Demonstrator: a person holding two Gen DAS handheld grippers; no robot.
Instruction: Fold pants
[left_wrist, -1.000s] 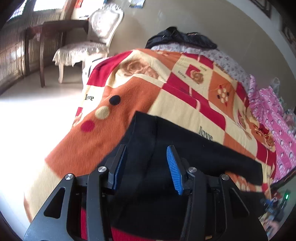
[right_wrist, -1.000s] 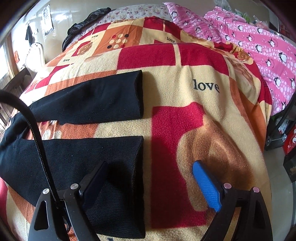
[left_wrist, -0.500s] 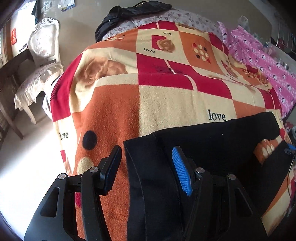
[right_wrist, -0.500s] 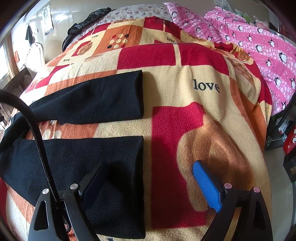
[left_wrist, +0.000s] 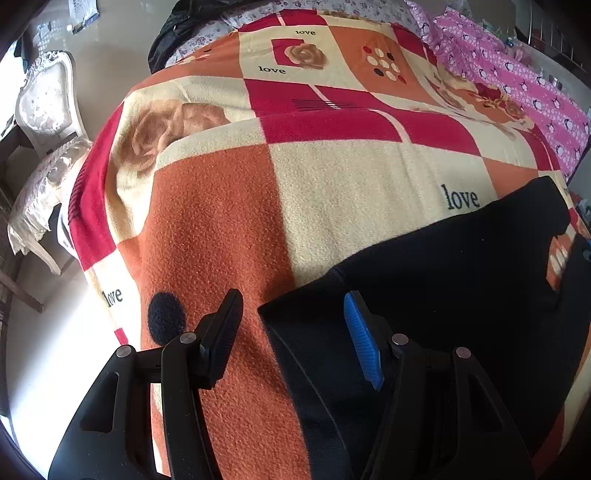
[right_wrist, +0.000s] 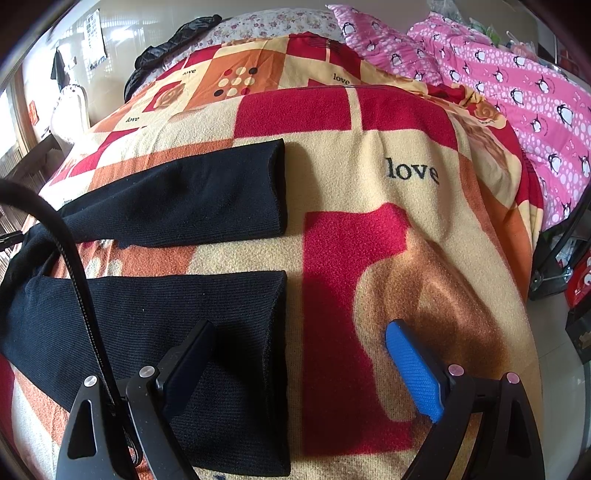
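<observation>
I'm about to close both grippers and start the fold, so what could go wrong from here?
1. The left gripper has open jaws straddling the waist corner of the black pants; one jaw is over the blanket, so it may pinch blanket too.
2. The right gripper spans the near leg's hem widely, so it could catch one layer only.
3. The far leg lies apart, so edges may misalign.

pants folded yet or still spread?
Spread. In the right wrist view the black pants lie flat on the blanket, both legs apart side by side, cuffs unstacked.
</observation>
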